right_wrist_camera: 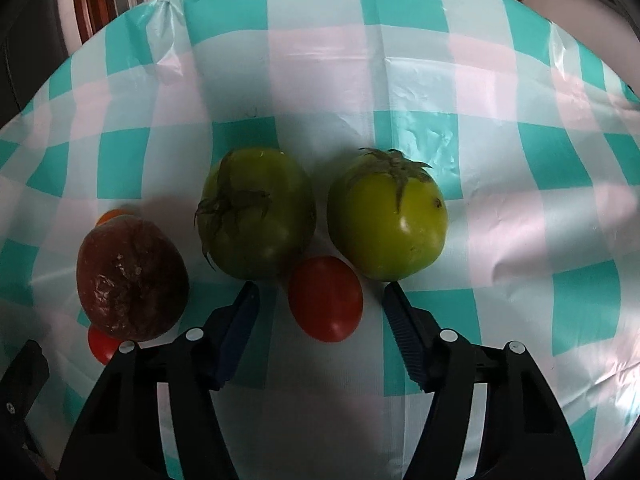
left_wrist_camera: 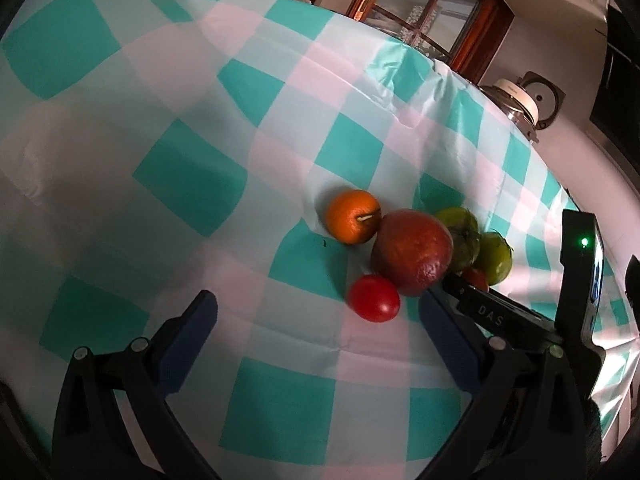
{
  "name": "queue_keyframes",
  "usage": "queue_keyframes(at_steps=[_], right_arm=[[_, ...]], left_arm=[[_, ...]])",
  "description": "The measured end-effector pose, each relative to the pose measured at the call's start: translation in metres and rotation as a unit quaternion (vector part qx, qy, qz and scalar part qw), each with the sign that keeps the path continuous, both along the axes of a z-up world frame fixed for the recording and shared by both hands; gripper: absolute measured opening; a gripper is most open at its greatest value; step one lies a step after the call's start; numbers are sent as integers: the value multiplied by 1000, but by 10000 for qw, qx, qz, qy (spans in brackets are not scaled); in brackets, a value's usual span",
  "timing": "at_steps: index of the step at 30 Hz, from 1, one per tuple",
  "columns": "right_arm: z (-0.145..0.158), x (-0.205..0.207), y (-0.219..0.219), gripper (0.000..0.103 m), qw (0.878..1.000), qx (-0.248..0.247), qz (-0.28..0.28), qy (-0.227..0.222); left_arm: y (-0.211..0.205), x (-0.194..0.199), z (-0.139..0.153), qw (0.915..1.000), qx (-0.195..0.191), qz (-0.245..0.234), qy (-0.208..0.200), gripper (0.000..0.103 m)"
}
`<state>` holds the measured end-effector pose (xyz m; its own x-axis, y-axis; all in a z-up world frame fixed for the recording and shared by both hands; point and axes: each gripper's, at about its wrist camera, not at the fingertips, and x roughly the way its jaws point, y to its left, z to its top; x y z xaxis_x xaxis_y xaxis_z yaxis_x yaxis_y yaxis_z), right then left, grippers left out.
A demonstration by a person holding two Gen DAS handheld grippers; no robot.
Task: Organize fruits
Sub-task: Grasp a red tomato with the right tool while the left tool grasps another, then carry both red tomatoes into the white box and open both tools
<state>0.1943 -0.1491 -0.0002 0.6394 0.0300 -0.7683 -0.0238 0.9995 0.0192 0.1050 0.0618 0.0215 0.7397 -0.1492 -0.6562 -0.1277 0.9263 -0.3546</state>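
Note:
The fruits lie in a cluster on a teal-and-white checked tablecloth [left_wrist_camera: 192, 184]. In the left wrist view I see an orange [left_wrist_camera: 353, 216], a large dark red fruit [left_wrist_camera: 412, 251], a small red tomato [left_wrist_camera: 373, 298] and two green tomatoes [left_wrist_camera: 494, 258] behind. My left gripper [left_wrist_camera: 318, 308] is open, just short of the small red tomato. In the right wrist view my right gripper [right_wrist_camera: 320, 294] is open, its jaws on either side of a red tomato [right_wrist_camera: 325, 304]. Two green tomatoes [right_wrist_camera: 256, 212] [right_wrist_camera: 386, 216] lie just beyond. The dark red fruit [right_wrist_camera: 132, 278] is at left.
The right gripper's body [left_wrist_camera: 520, 312] sits close to the right of the fruit cluster. The table's far edge [left_wrist_camera: 460, 68] borders a wooden-framed window and a white kettle [left_wrist_camera: 520, 100]. A second small red tomato [right_wrist_camera: 102, 344] lies under the dark fruit's near side.

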Motion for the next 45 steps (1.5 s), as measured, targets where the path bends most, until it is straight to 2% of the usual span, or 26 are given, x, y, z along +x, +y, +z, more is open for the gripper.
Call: queue_keyframes(at_steps=[3, 10, 11, 13, 14, 16, 19, 22, 25, 27, 29, 30, 32, 37, 45], right_arm=[[0, 0, -2, 48, 9998, -175, -2, -8], [-2, 1, -2, 48, 9998, -223, 12, -9], [-2, -1, -1, 47, 9998, -193, 15, -15], [-2, -5, -1, 35, 9999, -110, 42, -32], [-1, -10, -2, 33, 9999, -17, 111, -68], [3, -21, -7, 33, 9999, 35, 13, -102], [10, -53, -27, 33, 9989, 409, -132, -200], [14, -80, -41, 33, 9971, 631, -255, -339], [17, -105, -53, 33, 9951, 810, -359, -435], [19, -114, -56, 33, 9941, 926, -337, -451], [24, -117, -55, 33, 9942, 917, -272, -492], [21, -121, -52, 33, 9945, 888, -243, -508], [20, -121, -47, 33, 9956, 767, -163, -517], [16, -116, -42, 33, 9956, 785, -119, -489], [8, -100, -48, 33, 9882, 1429, -192, -517]], left_arm=[[-4, 1, 0, 10000, 47, -78, 27, 101], [-22, 8, -2, 9988, 306, -381, 80, 101], [-25, 10, -2, 9983, 345, -462, 98, 101], [-30, 13, -3, 9972, 426, -596, 147, 101], [-31, 14, -4, 9968, 433, -653, 163, 101], [-35, 18, -4, 9955, 474, -800, 207, 101], [-42, 28, -7, 9918, 642, -1053, 330, 100], [-43, 42, -15, 9875, 721, -1264, 603, 81], [-48, 46, -15, 9837, 1013, -1376, 562, 68], [-53, 48, -16, 9808, 1115, -1504, 546, 66], [-57, 48, -16, 9781, 1261, -1572, 522, 53], [-58, 48, -16, 9778, 1277, -1579, 521, 52], [-57, 48, -16, 9779, 1211, -1632, 496, 37], [-53, 41, -11, 9802, 1047, -1655, 282, 37], [-43, 32, -6, 9835, 883, -1579, 72, 37]])
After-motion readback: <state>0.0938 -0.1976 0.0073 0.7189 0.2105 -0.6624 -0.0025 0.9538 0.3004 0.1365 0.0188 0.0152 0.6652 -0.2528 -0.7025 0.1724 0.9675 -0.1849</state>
